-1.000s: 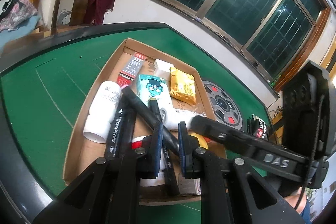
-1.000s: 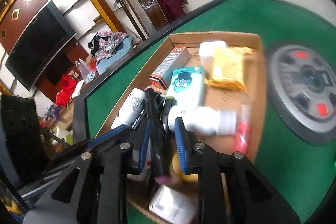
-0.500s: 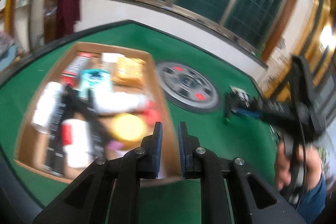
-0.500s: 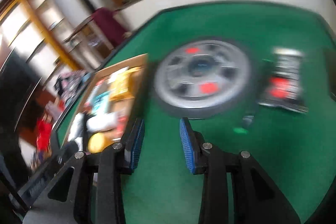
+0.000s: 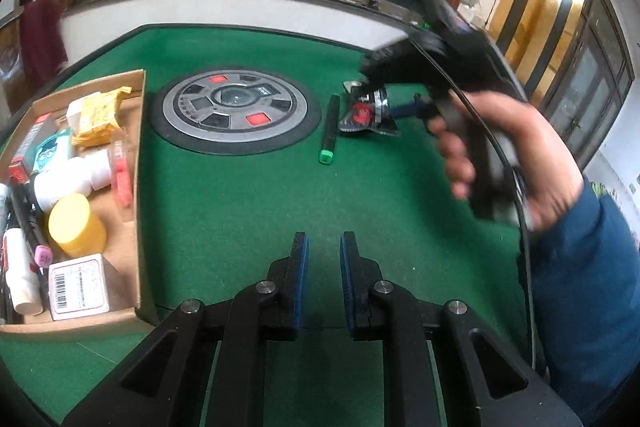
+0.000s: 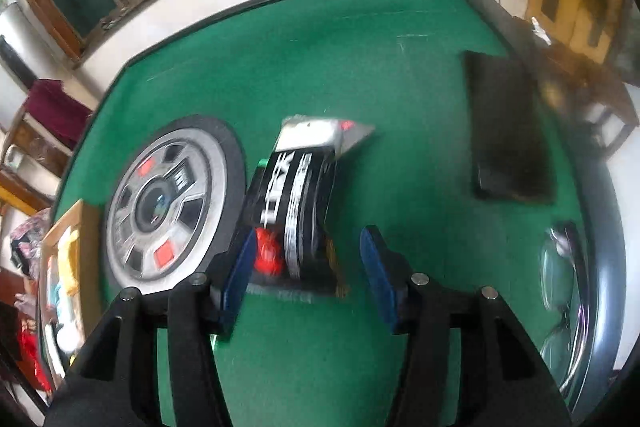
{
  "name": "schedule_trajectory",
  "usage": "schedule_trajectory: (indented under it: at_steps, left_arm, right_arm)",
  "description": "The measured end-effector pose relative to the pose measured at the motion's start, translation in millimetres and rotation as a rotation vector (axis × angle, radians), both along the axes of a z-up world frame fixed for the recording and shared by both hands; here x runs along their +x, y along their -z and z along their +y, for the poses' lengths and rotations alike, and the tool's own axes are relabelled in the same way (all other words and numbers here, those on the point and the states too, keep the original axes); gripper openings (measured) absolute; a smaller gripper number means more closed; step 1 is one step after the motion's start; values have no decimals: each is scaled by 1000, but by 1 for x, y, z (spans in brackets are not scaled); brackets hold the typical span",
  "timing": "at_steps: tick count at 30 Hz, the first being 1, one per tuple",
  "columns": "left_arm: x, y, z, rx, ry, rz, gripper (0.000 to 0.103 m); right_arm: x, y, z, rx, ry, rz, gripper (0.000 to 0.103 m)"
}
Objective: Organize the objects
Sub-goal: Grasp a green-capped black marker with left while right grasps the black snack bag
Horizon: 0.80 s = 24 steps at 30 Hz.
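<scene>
A black snack packet with red and white print lies flat on the green felt. My right gripper hovers just over its near end. Its jaws are opening and straddle the packet without the pads pressing on it. In the left wrist view a hand holds that gripper above the packet. A black marker with a green cap lies left of the packet. The cardboard tray at the left holds bottles, boxes, markers and a yellow-lidded jar. My left gripper is shut and empty over bare felt.
A grey round dial is set into the table between tray and packet. A flat black slab lies at the far right and a pair of glasses by the table's rim. A blue sleeve fills the right side.
Both grippers swung away from the tray toward the right of the table. The right one no longer has the black marker between its jaws, which have widened over the packet.
</scene>
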<state>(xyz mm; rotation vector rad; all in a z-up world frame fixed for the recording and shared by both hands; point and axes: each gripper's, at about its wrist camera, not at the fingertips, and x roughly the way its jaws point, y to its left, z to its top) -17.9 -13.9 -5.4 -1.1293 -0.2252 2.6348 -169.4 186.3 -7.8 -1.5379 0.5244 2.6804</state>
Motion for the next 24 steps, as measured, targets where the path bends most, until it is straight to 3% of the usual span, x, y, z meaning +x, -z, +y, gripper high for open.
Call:
schedule_trajectory:
  at_steps: [4, 8, 11, 19, 24]
  left_arm:
    - [-3, 3, -3, -8, -10, -15, 13]
    - [-8, 5, -7, 0, -17, -33, 13]
    - [-16, 5, -4, 6, -5, -58, 13]
    - [-73, -6, 34, -49, 57, -97, 13]
    - [-122, -1, 56, -130, 116, -159, 13]
  right_arm:
    - [-16, 15, -3, -49, 7, -22, 52]
    - [-6, 25, 3, -46, -4, 7, 34]
    - [19, 21, 13, -70, -17, 26, 28]
    - [124, 19, 38, -119, -78, 83, 28]
    - [115, 26, 45, -174, -76, 84, 28]
